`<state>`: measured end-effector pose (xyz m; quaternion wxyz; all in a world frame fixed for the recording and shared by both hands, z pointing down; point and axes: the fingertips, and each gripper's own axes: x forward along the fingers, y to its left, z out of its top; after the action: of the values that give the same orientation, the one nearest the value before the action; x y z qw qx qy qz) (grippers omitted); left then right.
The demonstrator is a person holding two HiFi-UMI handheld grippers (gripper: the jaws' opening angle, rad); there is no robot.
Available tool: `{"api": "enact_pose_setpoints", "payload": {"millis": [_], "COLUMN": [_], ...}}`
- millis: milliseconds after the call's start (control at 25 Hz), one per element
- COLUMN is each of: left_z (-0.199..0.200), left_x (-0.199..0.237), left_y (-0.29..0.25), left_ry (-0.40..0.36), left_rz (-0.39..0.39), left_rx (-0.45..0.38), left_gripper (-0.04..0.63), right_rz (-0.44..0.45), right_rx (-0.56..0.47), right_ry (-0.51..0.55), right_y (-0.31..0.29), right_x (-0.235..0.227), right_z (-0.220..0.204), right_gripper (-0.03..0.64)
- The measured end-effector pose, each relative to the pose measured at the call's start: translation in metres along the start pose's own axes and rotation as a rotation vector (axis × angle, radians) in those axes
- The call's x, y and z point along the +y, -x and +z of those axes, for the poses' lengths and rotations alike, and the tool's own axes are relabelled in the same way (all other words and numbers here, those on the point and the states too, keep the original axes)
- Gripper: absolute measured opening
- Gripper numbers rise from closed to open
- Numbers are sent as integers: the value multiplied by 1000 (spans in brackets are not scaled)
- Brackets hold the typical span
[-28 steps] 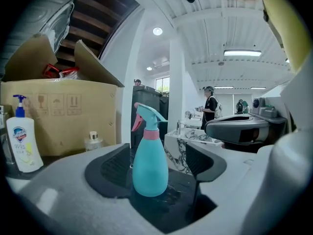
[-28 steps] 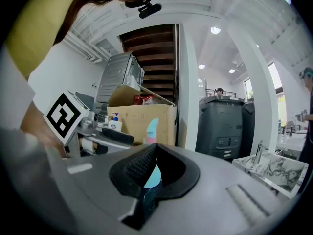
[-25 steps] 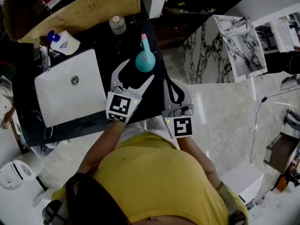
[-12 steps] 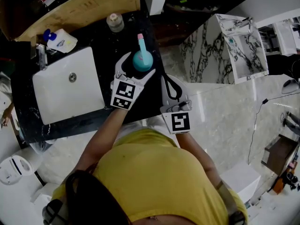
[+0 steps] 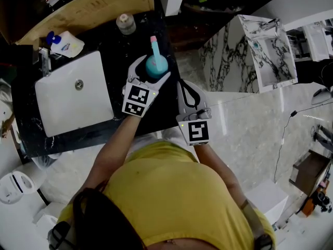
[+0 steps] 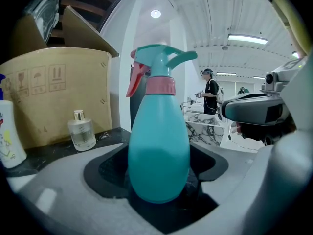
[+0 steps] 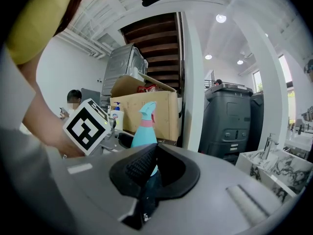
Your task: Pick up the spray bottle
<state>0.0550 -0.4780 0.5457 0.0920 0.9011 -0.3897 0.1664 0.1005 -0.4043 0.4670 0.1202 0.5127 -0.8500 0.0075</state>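
Observation:
The teal spray bottle, with a pink collar and trigger, stands upright on the black counter to the right of the sink. My left gripper has a jaw on each side of the bottle's body. Its jaws are closing, and a thin gap still shows on both sides of the bottle. My right gripper hovers to the right of the left one, over the counter's right edge, shut and holding nothing. In the right gripper view the bottle stands beyond the closed fingers.
A white sink basin with a faucet fills the counter's left half. A soap dispenser, a small glass bottle and a cardboard box stand behind it. A marble-patterned block lies on the floor to the right.
My left gripper has moved forward and down, so the bottle, which stood beyond the fingertips, is now between the jaws. The right gripper has shifted only slightly.

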Motion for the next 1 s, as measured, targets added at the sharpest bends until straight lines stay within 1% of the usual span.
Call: {"api": "enact_pose_setpoints", "payload": {"millis": [240,520,840,1000], "left_z": [5,22,57,81], "left_x": [2,13,28,35], "left_y": [6,25,72,101], "left_ry": [-5,4,32,9], "left_rz": [19,76,192,263], "left_rx": [-31,-96,-154,-187], "left_gripper": [378,373,373,373], "right_rz": [14,37,41,25], "right_rx": [14,8,-44,-66], "right_ry": [23,43,55,52], "right_y": [0,-5,-19,-23], "right_x": [-1,1,-2,-7], "right_z": [-9,-8,21,38], "right_gripper": [2,2,2,2]}}
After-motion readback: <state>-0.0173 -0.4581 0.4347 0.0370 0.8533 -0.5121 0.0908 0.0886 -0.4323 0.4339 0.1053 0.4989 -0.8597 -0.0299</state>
